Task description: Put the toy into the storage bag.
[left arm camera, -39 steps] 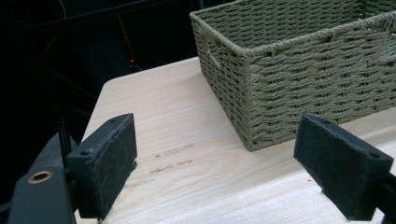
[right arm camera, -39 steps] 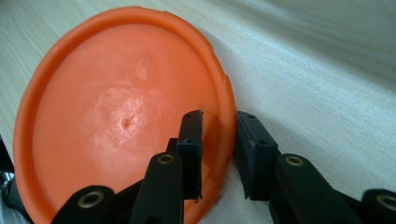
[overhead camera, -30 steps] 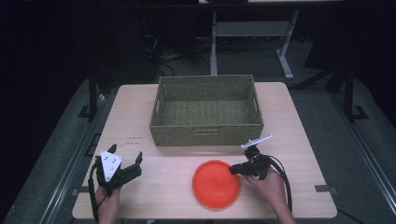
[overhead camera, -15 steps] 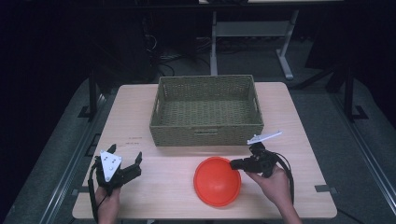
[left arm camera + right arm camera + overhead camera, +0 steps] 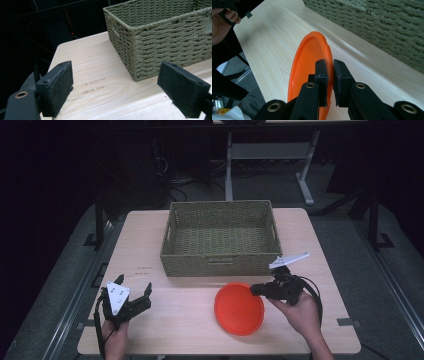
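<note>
Right gripper view: right gripper (image 5: 329, 75) has its jaws pressed together on the rim of the orange plate (image 5: 308, 65), one pad on each face of the rim. The plate stands tilted up on edge in this view, its far rim still near or on the counter (image 5: 274, 32); contact there cannot be confirmed.

High view: right gripper (image 5: 261, 290) holds the orange plate (image 5: 237, 309) by its right-hand rim, near the front edge of the counter (image 5: 170, 320), right of centre. The wicker basket (image 5: 220, 265) sits just behind the plate, toward the back edge; plate and basket look close but apart.

Left gripper (image 5: 134, 301) rests near the front left corner, jaws spread wide, holding nothing. In the left gripper view both pads (image 5: 58, 87) stand well apart over bare wood, with the basket's (image 5: 160, 42) near corner ahead.

Progress, as judged: grasp on the plate is made and the lift appears begun. The basket interior is empty, so, if the plate is meant for it, carrying it over the front wall and releasing it inside remain to be done.
</note>
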